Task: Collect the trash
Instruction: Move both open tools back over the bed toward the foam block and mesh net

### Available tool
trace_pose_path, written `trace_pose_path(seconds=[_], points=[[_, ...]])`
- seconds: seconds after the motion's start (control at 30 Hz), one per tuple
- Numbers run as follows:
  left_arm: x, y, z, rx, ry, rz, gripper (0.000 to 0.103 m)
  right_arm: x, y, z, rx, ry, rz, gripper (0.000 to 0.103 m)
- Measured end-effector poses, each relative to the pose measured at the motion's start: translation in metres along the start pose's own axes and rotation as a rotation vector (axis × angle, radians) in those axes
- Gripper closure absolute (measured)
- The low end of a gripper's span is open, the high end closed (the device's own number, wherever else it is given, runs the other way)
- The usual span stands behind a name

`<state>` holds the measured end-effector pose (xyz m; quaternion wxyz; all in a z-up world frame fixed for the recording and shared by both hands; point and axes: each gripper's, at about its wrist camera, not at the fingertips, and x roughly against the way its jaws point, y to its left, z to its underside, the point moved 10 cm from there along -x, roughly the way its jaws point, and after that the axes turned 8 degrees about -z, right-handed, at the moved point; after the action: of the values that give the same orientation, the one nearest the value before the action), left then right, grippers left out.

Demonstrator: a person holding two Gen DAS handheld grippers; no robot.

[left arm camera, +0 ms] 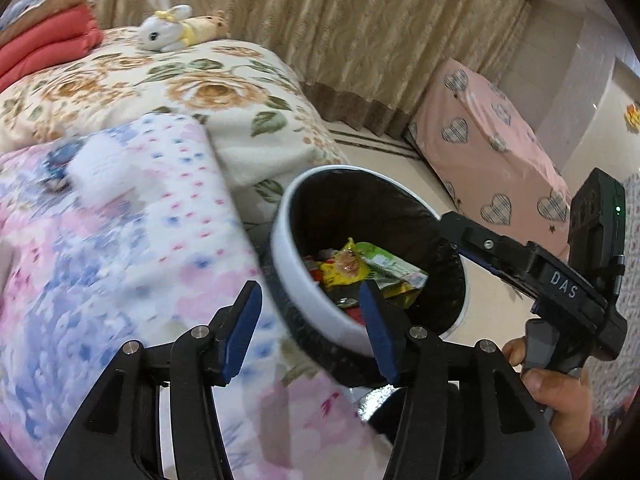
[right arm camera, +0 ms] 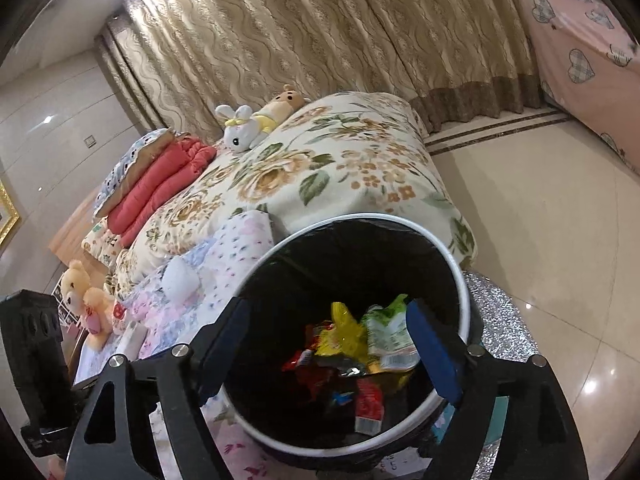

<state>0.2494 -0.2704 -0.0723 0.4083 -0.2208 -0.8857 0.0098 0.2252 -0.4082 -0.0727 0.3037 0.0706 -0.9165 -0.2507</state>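
Note:
A round trash bin [left arm camera: 304, 288] with a white rim and black liner stands beside the bed; it also shows in the right wrist view [right arm camera: 460, 264]. Inside lie several snack wrappers [right arm camera: 360, 344], yellow, green and red, also seen in the left wrist view [left arm camera: 360, 268]. My left gripper [left arm camera: 312, 320] is open and empty, over the bed edge and the bin's near rim. My right gripper [right arm camera: 324, 344] is open and empty, held just above the bin's mouth; its body [left arm camera: 532, 272] shows at the right of the left wrist view. A white crumpled tissue [left arm camera: 100, 176] lies on the pastel blanket [left arm camera: 120, 280].
A floral bedspread [right arm camera: 320, 168] covers the bed, with plush toys [right arm camera: 256, 120] and a folded red quilt [right arm camera: 160, 188] further back. A pink heart-print covered piece of furniture [left arm camera: 492, 152] stands on the tiled floor [right arm camera: 540, 220]. Curtains [right arm camera: 320, 32] hang behind. A glittery silver surface [right arm camera: 500, 320] sits under the bin.

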Motion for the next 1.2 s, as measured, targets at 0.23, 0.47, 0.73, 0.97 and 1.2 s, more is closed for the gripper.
trace_pose_path(seconds=[0.23,0.47,0.73,0.97,1.2], points=[[0.021,0.044,0.015,0.093,-0.025,-0.036,0.048,-0.003,0.029,0.006,0.023,-0.001,-0.029,0.013],[0.037,0.095,0.035,0.164,-0.035,-0.100,0.047,-0.019,0.067,0.024,0.062,0.042,-0.081,0.013],[0.058,0.153,0.052,0.258,-0.053,-0.166,0.044,-0.043,0.115,0.052,0.118,0.110,-0.144,0.012],[0.071,0.190,0.067,0.312,-0.061,-0.208,0.043,-0.063,0.149,0.075,0.160,0.168,-0.183,0.012],[0.079,0.215,0.076,0.350,-0.071,-0.254,0.035,-0.080,0.170,0.092,0.188,0.216,-0.200,0.007]])
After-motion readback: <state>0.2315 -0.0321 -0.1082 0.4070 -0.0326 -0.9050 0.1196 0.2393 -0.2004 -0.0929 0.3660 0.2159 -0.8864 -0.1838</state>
